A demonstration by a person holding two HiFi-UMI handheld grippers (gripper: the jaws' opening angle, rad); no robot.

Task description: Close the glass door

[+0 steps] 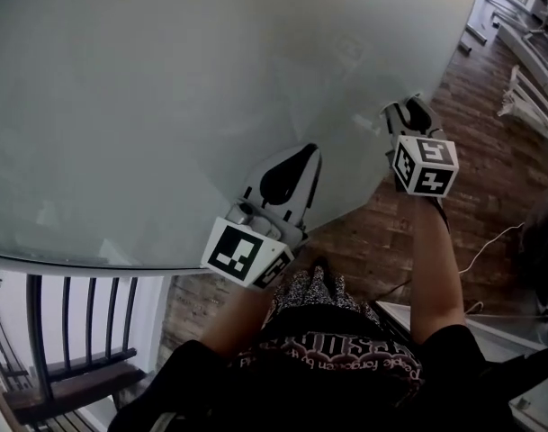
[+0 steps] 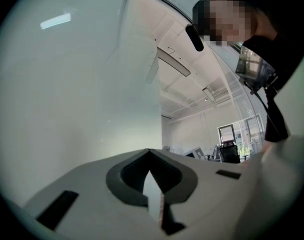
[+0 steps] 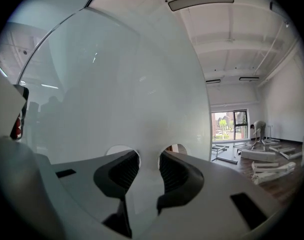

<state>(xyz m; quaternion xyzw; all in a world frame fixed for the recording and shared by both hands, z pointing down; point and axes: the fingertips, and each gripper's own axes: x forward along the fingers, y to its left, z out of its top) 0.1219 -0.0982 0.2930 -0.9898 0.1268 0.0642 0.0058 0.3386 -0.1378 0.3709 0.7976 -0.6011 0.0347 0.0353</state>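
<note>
The frosted glass door (image 1: 166,88) fills most of the head view, and its free edge slants down toward the brick floor. My left gripper (image 1: 308,154) lies with its tips against the glass, its jaws shut and holding nothing. The left gripper view shows those tips (image 2: 149,151) meeting in front of the pale pane (image 2: 77,94). My right gripper (image 1: 401,108) is farther right, near the door's edge, and touches the glass. In the right gripper view its jaws (image 3: 148,156) stand open with only the glass (image 3: 117,84) ahead. Two round holes (image 3: 174,148) in the pane sit just beyond its fingers.
A black railing (image 1: 67,331) with a wooden rail stands at the lower left. The brick-pattern floor (image 1: 489,160) runs to the right, with white frames (image 1: 525,70) lying on it and a white cable (image 1: 489,241). A person (image 3: 259,129) bends over far off in the room.
</note>
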